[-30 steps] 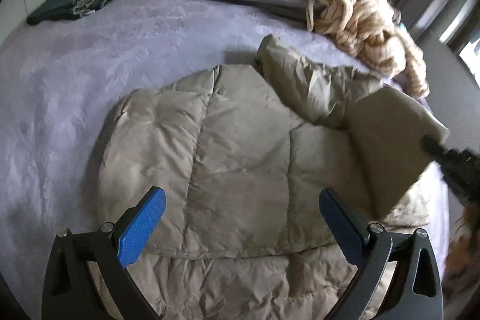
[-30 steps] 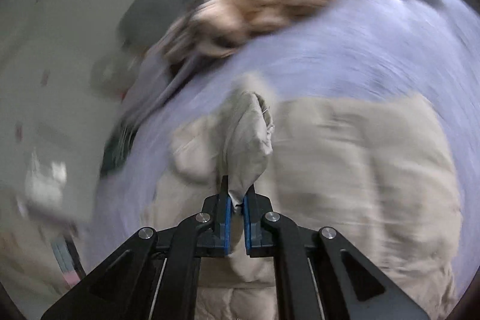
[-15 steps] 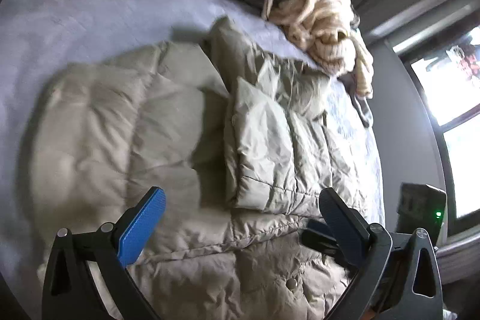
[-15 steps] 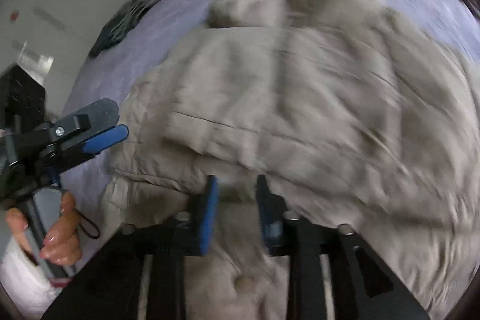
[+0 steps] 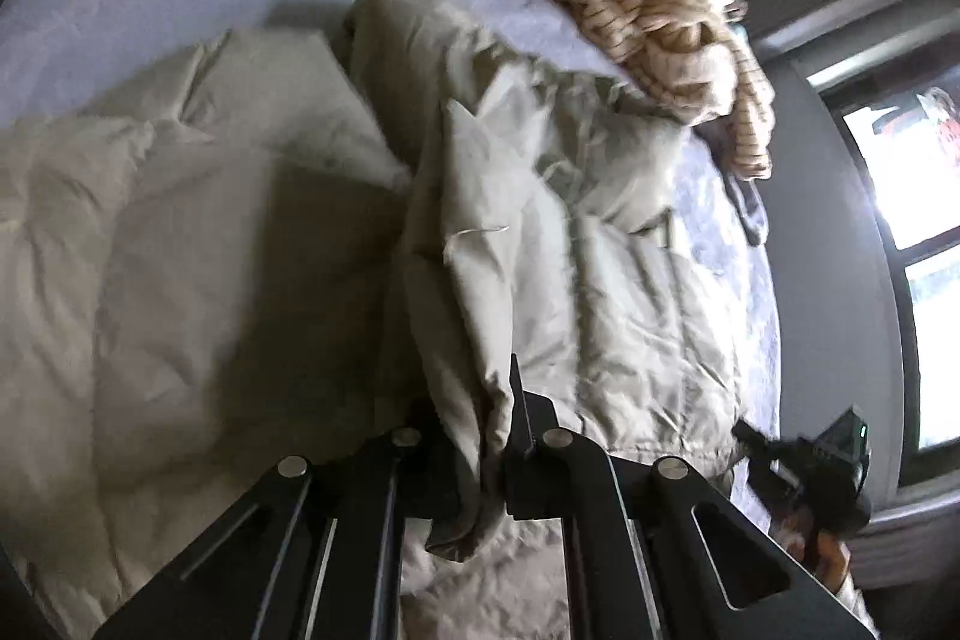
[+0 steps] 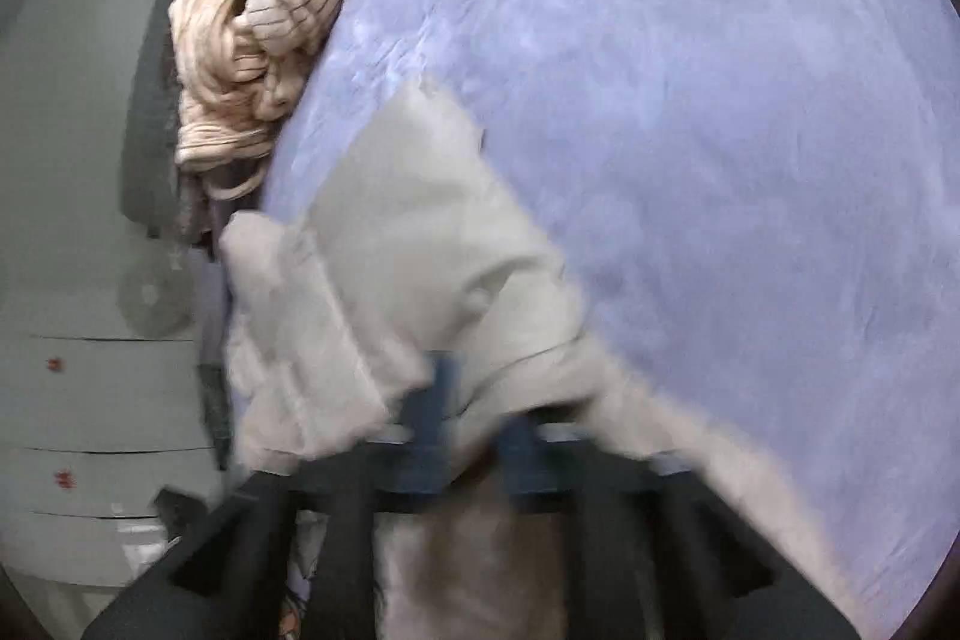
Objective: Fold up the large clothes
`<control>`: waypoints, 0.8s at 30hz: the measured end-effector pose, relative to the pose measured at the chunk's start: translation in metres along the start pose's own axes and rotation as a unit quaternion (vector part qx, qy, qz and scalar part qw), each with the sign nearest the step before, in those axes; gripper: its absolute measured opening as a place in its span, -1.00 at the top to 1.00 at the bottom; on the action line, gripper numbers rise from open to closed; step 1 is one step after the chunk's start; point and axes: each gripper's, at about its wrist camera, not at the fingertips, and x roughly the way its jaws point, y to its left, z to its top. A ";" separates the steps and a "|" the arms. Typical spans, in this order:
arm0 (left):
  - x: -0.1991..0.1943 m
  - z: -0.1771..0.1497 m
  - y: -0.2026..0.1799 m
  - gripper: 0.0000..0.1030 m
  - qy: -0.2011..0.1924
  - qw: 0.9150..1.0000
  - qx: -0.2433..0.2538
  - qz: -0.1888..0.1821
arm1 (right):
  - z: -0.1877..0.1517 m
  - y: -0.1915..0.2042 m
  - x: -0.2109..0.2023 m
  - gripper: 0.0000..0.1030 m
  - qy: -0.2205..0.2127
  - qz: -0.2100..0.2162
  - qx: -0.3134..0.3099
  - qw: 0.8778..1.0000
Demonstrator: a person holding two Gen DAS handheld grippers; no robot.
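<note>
A beige puffer jacket (image 5: 198,280) lies spread on a lavender bed, its right sleeve folded across the body. My left gripper (image 5: 486,448) is shut on a fold of the jacket's hem near the middle. In the right wrist view the jacket (image 6: 420,244) hangs bunched and lifted over the bed. My right gripper (image 6: 474,436) is shut on its fabric, with blue pads (image 6: 441,394) showing through motion blur. The right gripper also shows in the left wrist view (image 5: 804,466), at the jacket's right edge.
The lavender bed cover (image 6: 690,100) stretches beyond the jacket. A cream striped knit garment (image 5: 654,16) is piled at the bed's far right corner, also in the right wrist view (image 6: 264,22). A window (image 5: 912,220) is at right. White drawers (image 6: 90,430) stand beside the bed.
My left gripper was open above the jacket and has closed on its hem. My right gripper laid the sleeve across the body, opened, then closed on the jacket's edge and lifted it.
</note>
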 end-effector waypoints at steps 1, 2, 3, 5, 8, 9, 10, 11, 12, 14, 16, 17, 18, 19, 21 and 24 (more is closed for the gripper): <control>-0.008 -0.007 -0.002 0.79 -0.011 1.000 0.011 0.011 | 0.005 0.004 -0.005 0.88 -0.002 -0.001 -0.021 1.000; -0.015 -0.015 -0.002 0.79 -0.017 0.999 0.022 0.027 | 0.007 0.012 -0.007 0.89 -0.001 -0.001 -0.048 0.999; -0.018 -0.022 0.001 0.79 -0.016 0.999 0.027 0.040 | 0.007 0.017 -0.010 0.89 0.001 -0.001 -0.074 0.997; -0.014 -0.033 0.008 0.79 -0.003 0.997 0.032 0.064 | 0.003 0.032 -0.008 0.89 0.013 -0.013 -0.116 0.993; -0.003 -0.038 0.018 0.78 0.003 0.997 0.032 0.077 | -0.007 0.027 0.009 0.89 0.035 -0.049 -0.139 0.988; 0.000 -0.039 0.018 0.71 0.000 0.995 0.041 0.087 | -0.009 0.021 0.016 0.89 0.039 -0.055 -0.137 0.988; 0.001 -0.039 0.018 0.71 -0.002 0.994 0.043 0.099 | -0.007 0.019 0.021 0.88 0.041 -0.056 -0.134 0.989; -0.001 -0.039 0.017 0.68 -0.004 0.994 0.042 0.104 | -0.004 0.018 0.030 0.88 0.041 -0.057 -0.129 0.989; -0.004 -0.039 0.016 0.59 -0.008 0.992 0.043 0.116 | -0.004 0.016 0.032 0.88 0.042 -0.058 -0.124 0.990; -0.018 -0.040 0.013 0.12 -0.026 0.983 0.054 0.173 | -0.002 0.018 0.031 0.86 0.045 -0.060 -0.119 0.990; -0.035 -0.040 0.010 -0.22 -0.059 0.971 0.066 0.222 | -0.004 0.027 0.025 0.72 0.063 -0.072 -0.143 0.985; -0.043 -0.040 0.009 -0.22 -0.067 0.969 0.070 0.229 | -0.006 0.032 0.021 0.52 0.077 -0.081 -0.159 0.981; -0.053 -0.038 0.010 -0.20 -0.069 0.971 0.071 0.220 | -0.008 0.037 0.016 0.47 0.086 -0.088 -0.172 0.977; -0.059 -0.036 0.011 -0.12 -0.072 0.972 0.068 0.211 | -0.012 0.041 0.004 0.47 0.086 -0.087 -0.191 0.974; -0.066 -0.031 0.007 0.20 -0.076 0.976 0.068 0.193 | -0.017 0.051 -0.022 0.47 0.057 -0.075 -0.235 0.967; -0.060 -0.027 -0.011 0.31 -0.069 0.980 0.085 0.165 | -0.001 0.059 -0.036 0.72 0.008 -0.082 -0.247 0.965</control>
